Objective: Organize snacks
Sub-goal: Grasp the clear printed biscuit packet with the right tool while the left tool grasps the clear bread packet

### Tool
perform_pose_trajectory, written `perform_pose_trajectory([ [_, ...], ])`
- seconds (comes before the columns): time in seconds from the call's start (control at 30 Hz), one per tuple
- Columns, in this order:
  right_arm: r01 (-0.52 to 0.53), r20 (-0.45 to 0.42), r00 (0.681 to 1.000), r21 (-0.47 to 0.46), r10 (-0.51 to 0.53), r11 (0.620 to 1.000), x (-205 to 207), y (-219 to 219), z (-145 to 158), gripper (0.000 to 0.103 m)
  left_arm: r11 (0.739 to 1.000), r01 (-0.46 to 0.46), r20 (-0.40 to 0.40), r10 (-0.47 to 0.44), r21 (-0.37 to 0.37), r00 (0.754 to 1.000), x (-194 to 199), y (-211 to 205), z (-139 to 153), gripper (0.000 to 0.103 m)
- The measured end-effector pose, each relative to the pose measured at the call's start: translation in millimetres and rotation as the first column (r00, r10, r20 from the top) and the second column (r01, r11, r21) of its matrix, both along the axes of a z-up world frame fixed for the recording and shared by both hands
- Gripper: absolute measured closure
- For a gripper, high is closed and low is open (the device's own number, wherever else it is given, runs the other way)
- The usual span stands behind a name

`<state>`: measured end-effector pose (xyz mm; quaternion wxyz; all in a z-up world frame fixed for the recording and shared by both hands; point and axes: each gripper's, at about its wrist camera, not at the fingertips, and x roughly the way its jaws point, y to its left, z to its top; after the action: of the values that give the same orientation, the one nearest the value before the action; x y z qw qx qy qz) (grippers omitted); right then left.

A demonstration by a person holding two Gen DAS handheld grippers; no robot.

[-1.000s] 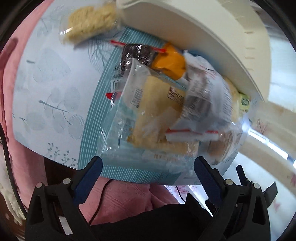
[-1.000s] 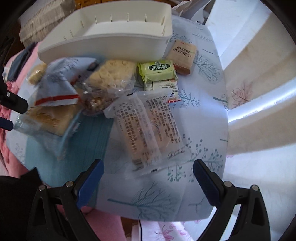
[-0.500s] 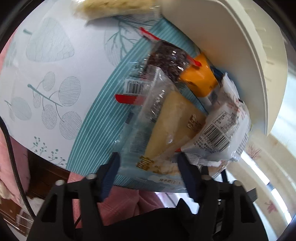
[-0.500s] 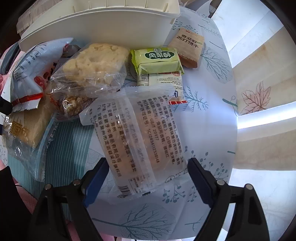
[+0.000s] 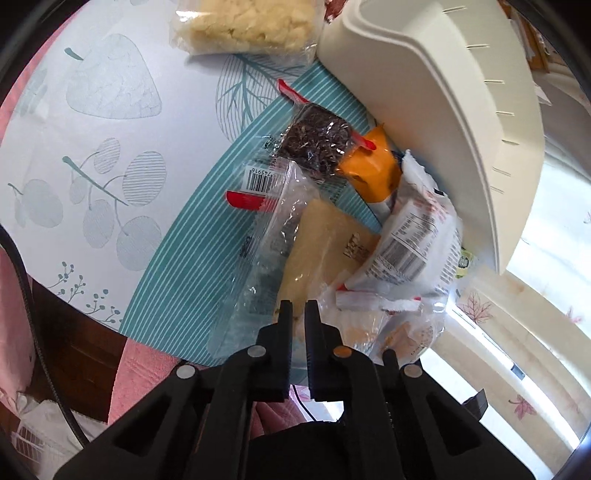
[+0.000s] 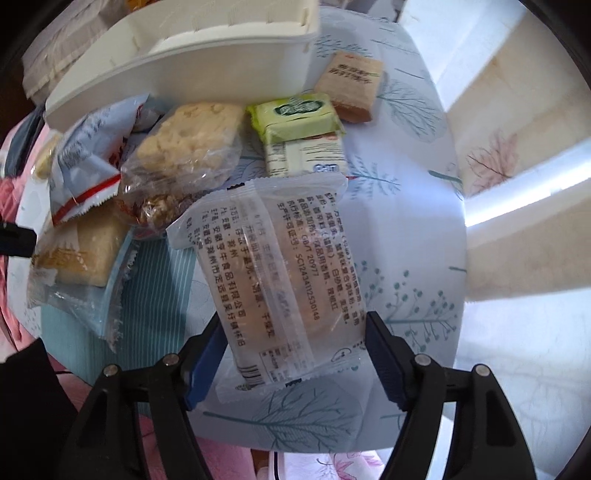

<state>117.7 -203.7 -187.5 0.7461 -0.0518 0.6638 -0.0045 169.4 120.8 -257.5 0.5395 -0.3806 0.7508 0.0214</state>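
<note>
1. The clear-wrapped pale cake (image 5: 317, 251) lies at the table's near edge, in front of the white basket (image 5: 443, 110). Its near wrapper end is pinched in the left gripper (image 5: 297, 314), whose fingers (image 5: 284, 321) have just closed until nearly touching, with only thin film between them.
2. The long frosted printed packet (image 6: 280, 280) lies flat, further out from the white basket, its near end between the right gripper's (image 6: 295, 354) blue fingers (image 6: 384, 358). These fingers have just been closing. One sits just beside each long edge of the packet, and whether they press it yet I cannot tell.
3. Piled against the basket's front wall, beside the pale cake, are a dark seeded bar (image 5: 314, 147), an orange packet (image 5: 373, 170) and a crumpled white wrapper with a barcode (image 5: 413, 251).
4. Also along the basket front lie a puffed rice cake in clear film (image 6: 188, 147), a green packet (image 6: 295, 118) stacked on a white one (image 6: 306, 158), and a brown biscuit pack (image 6: 351, 85) by the basket's corner.
5. A second bag of pale crumbly snack (image 5: 247, 26) lies beyond the basket's other corner.
6. All of it rests on the round table (image 5: 110, 129), covered with a leaf-print cloth.
</note>
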Motion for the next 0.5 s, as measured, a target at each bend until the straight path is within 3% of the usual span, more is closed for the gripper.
perform_pose_trajectory([
  [0.27, 0.123, 0.038, 0.991, 0.075, -0.126, 0.99, -12, -23, 28, 0.029, 0.999, -0.024, 0.048, 0.023, 0.021, 0.999, -22, 11, 25, 0.097],
  [0.33, 0.141, 0.044, 0.988, 0.094, -0.146, 0.986, -17, -25, 33, 0.029, 0.999, -0.045, 0.045, 0.044, 0.021, 0.998, -30, 14, 15, 0.085],
  [0.4, 0.148, 0.053, 0.987, 0.103, -0.154, 0.984, -26, -24, 40, 0.029, 0.998, -0.067, 0.027, 0.067, 0.001, 0.997, -38, 20, 5, 0.05],
  [0.47, 0.149, 0.068, 0.985, 0.104, -0.157, 0.983, -34, -18, 41, 0.029, 0.996, -0.084, 0.012, 0.084, -0.002, 0.996, -42, 24, -6, 0.025],
  [0.5, 0.148, 0.072, 0.985, 0.104, -0.156, 0.983, -35, -16, 43, 0.029, 0.996, -0.093, 0.018, 0.093, -0.006, 0.996, -45, 28, -7, 0.024],
])
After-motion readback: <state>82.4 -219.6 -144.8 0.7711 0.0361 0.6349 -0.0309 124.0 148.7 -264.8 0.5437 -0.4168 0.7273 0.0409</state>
